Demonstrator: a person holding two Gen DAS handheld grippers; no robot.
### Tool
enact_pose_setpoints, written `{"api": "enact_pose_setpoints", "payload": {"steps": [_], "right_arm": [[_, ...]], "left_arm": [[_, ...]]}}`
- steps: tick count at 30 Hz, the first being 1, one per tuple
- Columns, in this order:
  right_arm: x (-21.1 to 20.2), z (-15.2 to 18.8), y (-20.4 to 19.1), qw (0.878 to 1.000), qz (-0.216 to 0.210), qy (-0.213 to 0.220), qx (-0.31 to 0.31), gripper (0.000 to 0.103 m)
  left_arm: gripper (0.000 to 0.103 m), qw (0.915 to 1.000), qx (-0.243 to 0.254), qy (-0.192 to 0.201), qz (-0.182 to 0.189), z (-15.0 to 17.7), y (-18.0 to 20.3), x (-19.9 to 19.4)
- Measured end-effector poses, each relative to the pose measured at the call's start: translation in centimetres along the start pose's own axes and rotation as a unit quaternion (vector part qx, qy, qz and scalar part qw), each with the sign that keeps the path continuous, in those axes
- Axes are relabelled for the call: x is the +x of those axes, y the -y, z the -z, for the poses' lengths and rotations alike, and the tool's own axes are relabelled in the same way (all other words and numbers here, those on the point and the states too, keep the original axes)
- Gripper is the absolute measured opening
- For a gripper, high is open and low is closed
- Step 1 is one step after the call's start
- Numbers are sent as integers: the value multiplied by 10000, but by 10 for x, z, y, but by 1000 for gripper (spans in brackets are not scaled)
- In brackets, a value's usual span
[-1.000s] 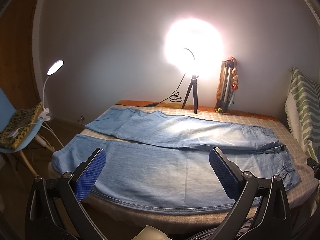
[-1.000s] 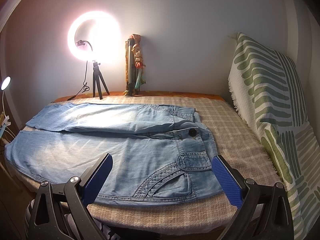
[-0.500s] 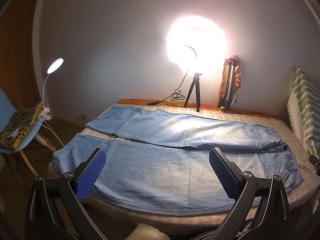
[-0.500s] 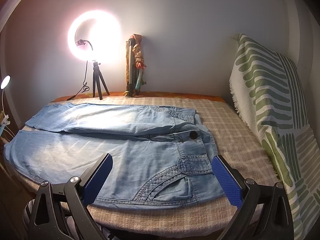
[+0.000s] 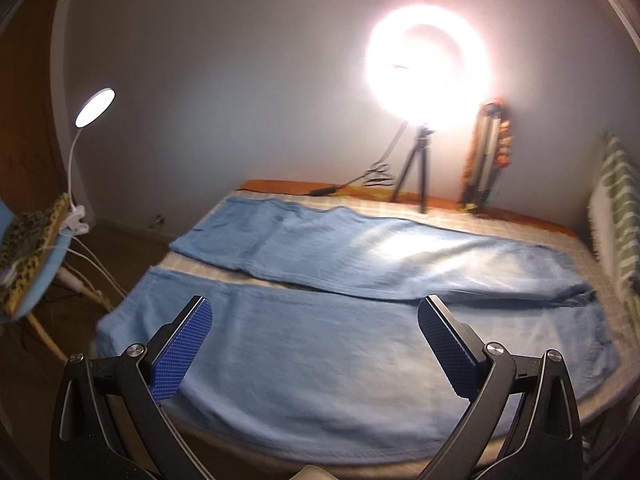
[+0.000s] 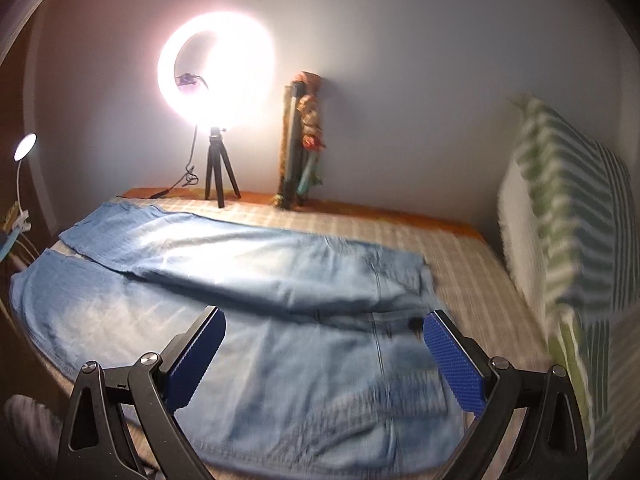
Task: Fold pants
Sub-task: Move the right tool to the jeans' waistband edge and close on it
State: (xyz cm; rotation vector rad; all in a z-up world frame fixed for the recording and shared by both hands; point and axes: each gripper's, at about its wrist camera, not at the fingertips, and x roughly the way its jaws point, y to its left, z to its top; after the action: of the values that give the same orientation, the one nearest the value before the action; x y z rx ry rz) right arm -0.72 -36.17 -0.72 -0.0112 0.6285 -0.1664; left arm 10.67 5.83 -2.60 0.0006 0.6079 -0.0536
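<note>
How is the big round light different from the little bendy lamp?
The ring light is much bigger than the desk lamp. The ring light is a hollow circle; the lamp's head is a small solid disc. The ring light stands on a black tripod on the bed by the wall; the lamp has a thin white curved neck, off to the bed's side. Both are switched on and glow white.
</note>
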Motion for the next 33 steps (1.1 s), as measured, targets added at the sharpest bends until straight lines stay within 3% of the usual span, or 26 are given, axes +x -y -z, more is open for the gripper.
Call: {"api": "enact_pose_setpoints", "payload": {"steps": [9,17,23,33], "right_arm": [[86,-71,-30,9953,-611,-243,-717,99],[179,-113,-64,9863,-1184,-577,-993,94],[263,-119,-102,9750,-1404,-1086,-1336,85],[358,-117,-138,9599,-1701,-1548,-1604,85]], "left_arm": [[93,9990,-24,-438,-128,-46,-51,86],[90,9957,-114,-917,4,-80,-56,169],[90,9928,-152,-1181,144,-91,-42,230],[90,9842,-285,-1735,227,-82,-36,318]]}}
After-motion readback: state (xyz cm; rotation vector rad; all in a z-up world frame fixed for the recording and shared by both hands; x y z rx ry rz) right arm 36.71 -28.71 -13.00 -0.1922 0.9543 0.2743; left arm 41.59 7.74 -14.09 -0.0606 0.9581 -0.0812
